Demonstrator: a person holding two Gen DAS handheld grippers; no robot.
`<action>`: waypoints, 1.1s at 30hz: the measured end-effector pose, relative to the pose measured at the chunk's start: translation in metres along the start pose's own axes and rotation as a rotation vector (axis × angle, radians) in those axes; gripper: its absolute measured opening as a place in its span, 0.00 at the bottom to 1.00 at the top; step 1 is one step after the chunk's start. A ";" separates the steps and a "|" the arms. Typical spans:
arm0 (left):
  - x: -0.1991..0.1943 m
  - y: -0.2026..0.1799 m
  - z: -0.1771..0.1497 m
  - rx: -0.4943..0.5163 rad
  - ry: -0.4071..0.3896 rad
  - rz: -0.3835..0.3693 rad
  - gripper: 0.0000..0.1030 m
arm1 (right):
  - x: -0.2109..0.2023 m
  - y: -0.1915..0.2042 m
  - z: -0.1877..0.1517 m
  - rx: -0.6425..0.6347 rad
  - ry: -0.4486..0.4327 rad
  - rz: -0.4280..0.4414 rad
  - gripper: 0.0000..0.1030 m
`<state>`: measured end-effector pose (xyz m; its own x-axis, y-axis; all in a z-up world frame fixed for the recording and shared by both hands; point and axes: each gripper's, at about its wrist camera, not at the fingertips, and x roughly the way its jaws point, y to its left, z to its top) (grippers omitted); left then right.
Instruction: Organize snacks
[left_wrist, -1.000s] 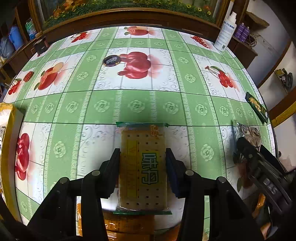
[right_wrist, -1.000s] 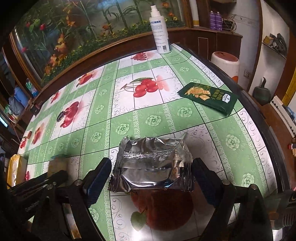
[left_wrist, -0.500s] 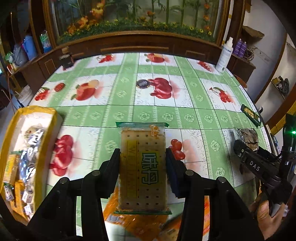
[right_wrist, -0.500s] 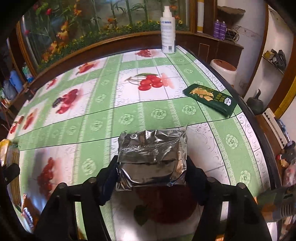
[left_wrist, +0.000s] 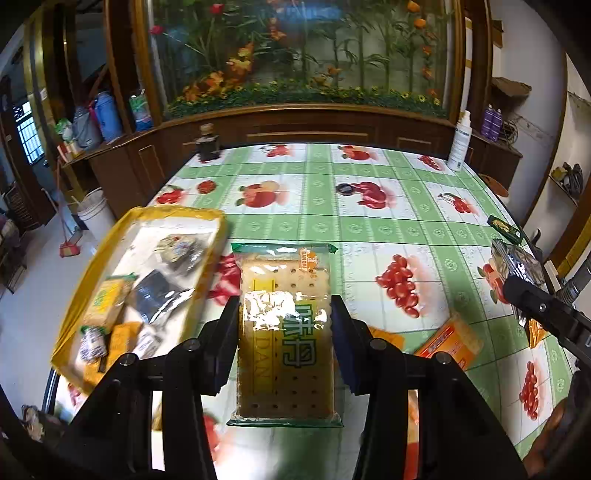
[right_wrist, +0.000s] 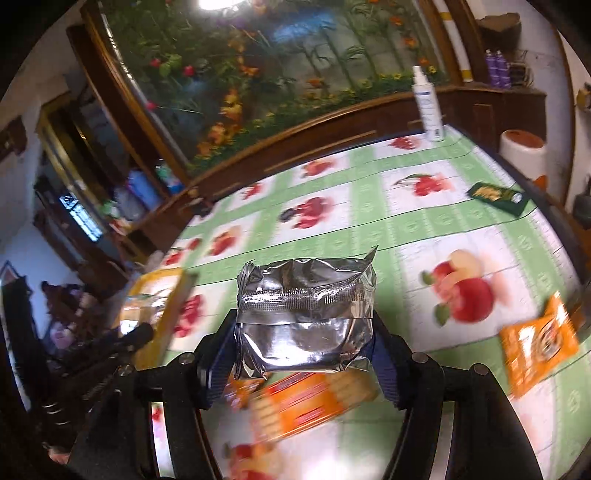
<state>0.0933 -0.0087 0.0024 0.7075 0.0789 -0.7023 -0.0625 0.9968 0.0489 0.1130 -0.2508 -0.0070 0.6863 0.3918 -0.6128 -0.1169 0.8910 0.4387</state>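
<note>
The left gripper pinches a clear-wrapped cracker pack at the lower centre of its frame, raised above the fruit-print tablecloth. At left sits a yellow-rimmed tray already holding assorted snacks. In the right wrist view, the right gripper clamps a crinkled silver foil packet at centre frame, above blurred orange packs on the table.

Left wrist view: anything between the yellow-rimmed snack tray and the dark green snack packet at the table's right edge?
Yes. In the left wrist view the clear-wrapped cracker pack held in the left gripper sits between the yellow-rimmed tray and the green packet; beyond it, bare tablecloth.
</note>
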 end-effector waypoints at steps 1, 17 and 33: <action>-0.004 0.006 -0.003 -0.007 -0.003 0.006 0.43 | -0.001 0.006 -0.004 0.000 0.003 0.018 0.65; -0.045 0.069 -0.033 -0.068 -0.076 0.073 0.44 | -0.022 0.097 -0.052 -0.075 0.058 0.248 0.65; -0.058 0.094 -0.042 -0.102 -0.097 0.073 0.44 | -0.019 0.131 -0.062 -0.129 0.076 0.255 0.65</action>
<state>0.0168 0.0802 0.0181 0.7631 0.1567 -0.6270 -0.1841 0.9827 0.0215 0.0402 -0.1278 0.0217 0.5676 0.6188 -0.5430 -0.3729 0.7813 0.5006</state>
